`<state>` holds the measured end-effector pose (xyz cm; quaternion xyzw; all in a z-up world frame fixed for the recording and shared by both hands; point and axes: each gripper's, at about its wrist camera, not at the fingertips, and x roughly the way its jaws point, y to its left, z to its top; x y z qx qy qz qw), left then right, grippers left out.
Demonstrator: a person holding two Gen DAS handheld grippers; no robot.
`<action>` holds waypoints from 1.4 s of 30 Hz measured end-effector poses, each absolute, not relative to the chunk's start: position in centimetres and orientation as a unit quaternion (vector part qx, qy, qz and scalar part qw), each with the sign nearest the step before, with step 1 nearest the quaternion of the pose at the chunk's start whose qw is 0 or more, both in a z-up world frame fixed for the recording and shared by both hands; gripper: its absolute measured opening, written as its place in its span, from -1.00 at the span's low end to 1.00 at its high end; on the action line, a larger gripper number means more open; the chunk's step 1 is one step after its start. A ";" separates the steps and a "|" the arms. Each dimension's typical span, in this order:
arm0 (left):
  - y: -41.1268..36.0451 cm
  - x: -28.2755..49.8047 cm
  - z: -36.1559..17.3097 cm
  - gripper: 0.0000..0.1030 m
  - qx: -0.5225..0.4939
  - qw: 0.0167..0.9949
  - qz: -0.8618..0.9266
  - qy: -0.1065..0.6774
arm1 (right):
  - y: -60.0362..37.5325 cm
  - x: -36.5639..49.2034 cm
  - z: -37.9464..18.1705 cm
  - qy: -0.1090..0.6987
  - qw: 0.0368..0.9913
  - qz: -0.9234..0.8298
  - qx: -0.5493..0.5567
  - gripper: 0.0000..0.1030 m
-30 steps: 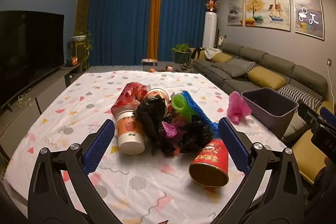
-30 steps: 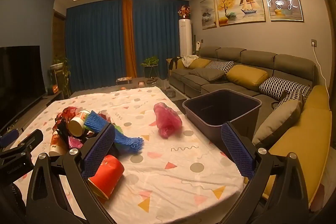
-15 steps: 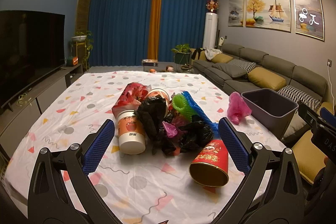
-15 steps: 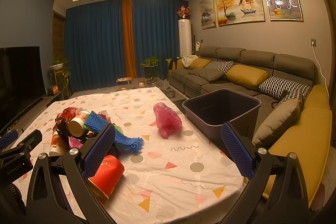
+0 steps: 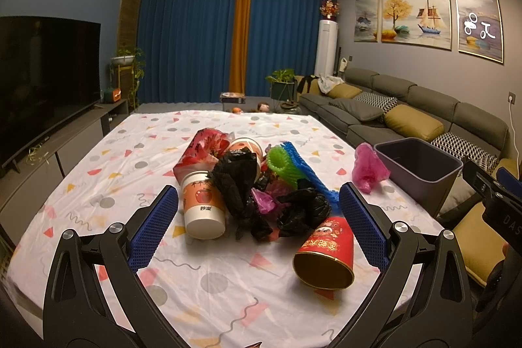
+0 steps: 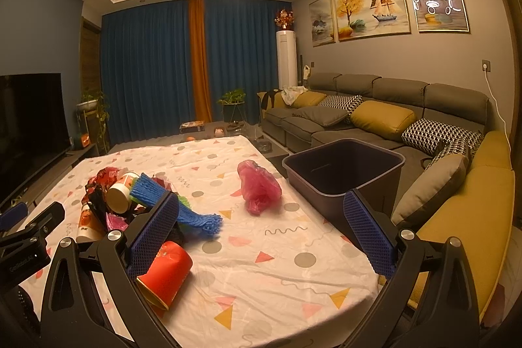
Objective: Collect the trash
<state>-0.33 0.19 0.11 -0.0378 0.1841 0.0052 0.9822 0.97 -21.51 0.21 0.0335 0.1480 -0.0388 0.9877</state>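
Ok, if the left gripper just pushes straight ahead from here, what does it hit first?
Probably the black plastic bag at the front of the trash pile, centred between the open left gripper fingers; the apple-print cup sits just left. Depth is uncertain.

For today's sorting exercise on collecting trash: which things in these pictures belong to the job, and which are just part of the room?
Belongs to the job:
- red paper cup, on its side
- apple-print cup, upright
- black plastic bags
- blue foam net
- green foam net
- pink plastic bag
- dark bin, empty

Just lying about:
- sofa cushions
- television
- potted plant
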 end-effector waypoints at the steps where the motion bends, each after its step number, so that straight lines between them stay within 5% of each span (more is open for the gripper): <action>1: 0.2 -0.3 0.1 0.89 -0.038 0.982 0.005 0.184 | -21.5 1.0 0.3 0.148 0.988 -0.039 0.034 0.90; 42: 0.2 -0.9 0.3 0.89 -0.041 0.982 0.006 0.183 | -21.7 1.0 0.0 0.146 0.988 -0.040 0.035 0.90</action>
